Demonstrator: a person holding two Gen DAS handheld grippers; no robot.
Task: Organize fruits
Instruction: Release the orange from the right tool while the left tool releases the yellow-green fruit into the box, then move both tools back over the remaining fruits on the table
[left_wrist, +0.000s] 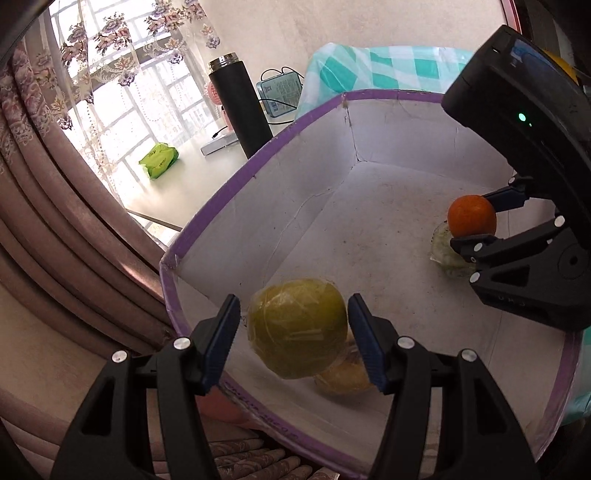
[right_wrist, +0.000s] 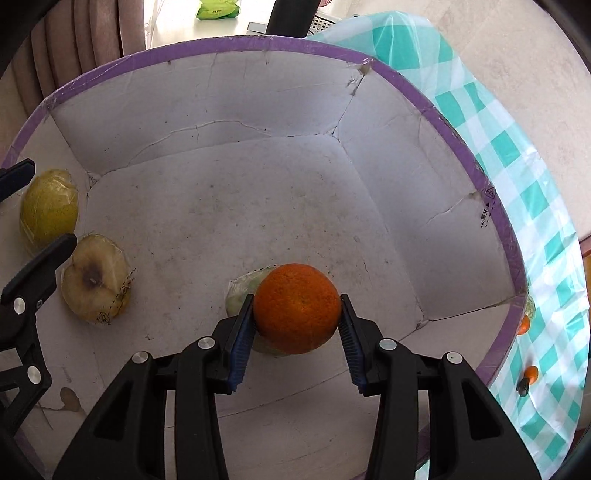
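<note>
Inside the white box (right_wrist: 236, 206) with the purple rim, both tongs are at work. Seen from the right wrist, the right tongs (right_wrist: 297, 328) are clenched on an orange (right_wrist: 297, 308), both blue pads pressed against its sides, and it sits low over the box floor near the middle, in front of a pale wrapped fruit (right_wrist: 240, 291) lying just behind and beneath it. Whether the orange touches that fruit cannot be told.

From the left wrist, the left tongs (left_wrist: 293, 338) stand spread around a wrapped green-yellow fruit (left_wrist: 297, 328) in the near left corner of the box. The right pad (left_wrist: 364, 339) seems to touch it; a narrow gap shows at the left pad, so the grip looks released rather than clamped. A second yellowish wrapped fruit (left_wrist: 343, 382) lies just beside and below it; from the right wrist, this one (right_wrist: 94, 278) shows a dark bruise and rests on the floor near the left wall.

Beyond the far left side of the box, a black flask (left_wrist: 240, 107) and a green packet (left_wrist: 159, 160) stand on a pale worktop (left_wrist: 184, 184) by the window. A teal checked cloth (right_wrist: 535, 229) lies to the right of the box, with two small orange fruits (right_wrist: 530, 374) on it.
</note>
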